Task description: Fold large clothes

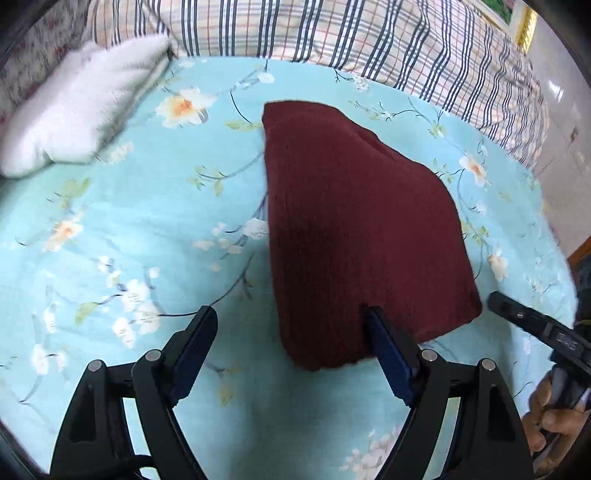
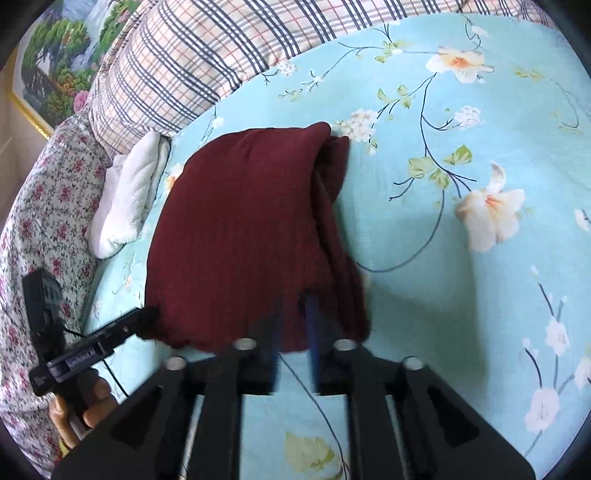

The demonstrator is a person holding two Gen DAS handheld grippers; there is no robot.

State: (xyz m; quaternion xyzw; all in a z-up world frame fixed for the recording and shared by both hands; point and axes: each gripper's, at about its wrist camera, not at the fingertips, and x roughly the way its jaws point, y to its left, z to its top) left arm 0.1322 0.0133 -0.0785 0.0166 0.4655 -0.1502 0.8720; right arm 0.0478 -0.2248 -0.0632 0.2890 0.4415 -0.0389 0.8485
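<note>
A dark red knitted garment (image 1: 354, 221) lies folded into a compact block on the light blue floral bedsheet (image 1: 129, 229); it also shows in the right wrist view (image 2: 240, 229). My left gripper (image 1: 291, 317) is open at the garment's near edge, its right finger touching the cloth, its left finger over bare sheet. My right gripper (image 2: 295, 299) has its fingers close together at the garment's near edge, blurred; whether cloth is pinched between them is unclear. The right gripper also shows in the left wrist view (image 1: 532, 325).
A white fluffy folded item (image 1: 77, 107) lies at the far left of the bed. A plaid quilt (image 1: 332, 33) is piled along the back. A floral pillow (image 2: 40, 206) and a framed painting (image 2: 55, 62) are at the left.
</note>
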